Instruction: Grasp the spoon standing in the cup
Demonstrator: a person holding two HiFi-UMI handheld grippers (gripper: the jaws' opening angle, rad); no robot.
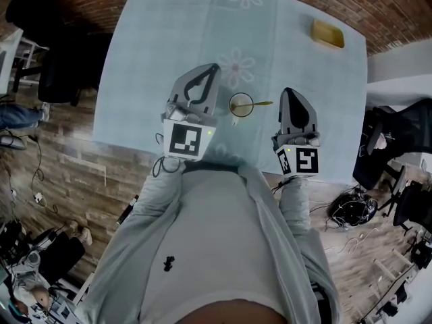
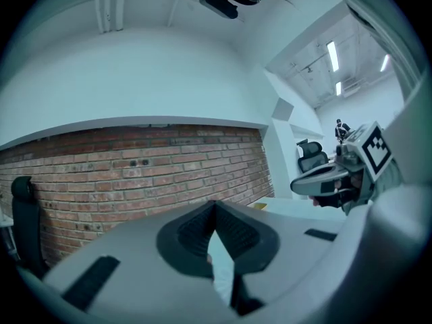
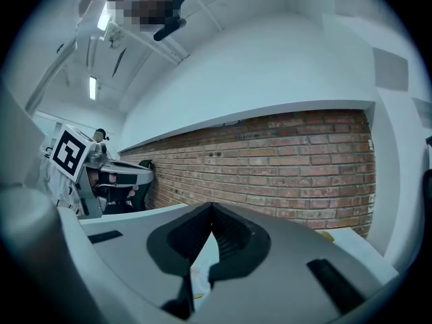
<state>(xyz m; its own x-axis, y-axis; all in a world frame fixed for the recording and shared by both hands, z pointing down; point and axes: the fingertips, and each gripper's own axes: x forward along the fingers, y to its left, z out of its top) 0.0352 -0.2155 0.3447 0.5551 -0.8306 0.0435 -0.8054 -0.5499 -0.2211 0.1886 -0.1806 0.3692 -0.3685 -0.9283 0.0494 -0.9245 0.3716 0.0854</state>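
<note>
white cup (image 1: 241, 106) upright on table, near its front edge; gold spoon (image 1: 255, 104) inside, handle leaning right over rim.

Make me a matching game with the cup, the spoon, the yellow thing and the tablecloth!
Things:
1. cup
2. spoon
3. yellow thing
4. tablecloth

Matches:
A. handle sticks out toward the right hand-held gripper
B. pale blue with flower shapes
C. has the spoon standing in it
D. lies at the table's far right corner

Pairs: 1-C, 2-A, 3-D, 4-B
</note>
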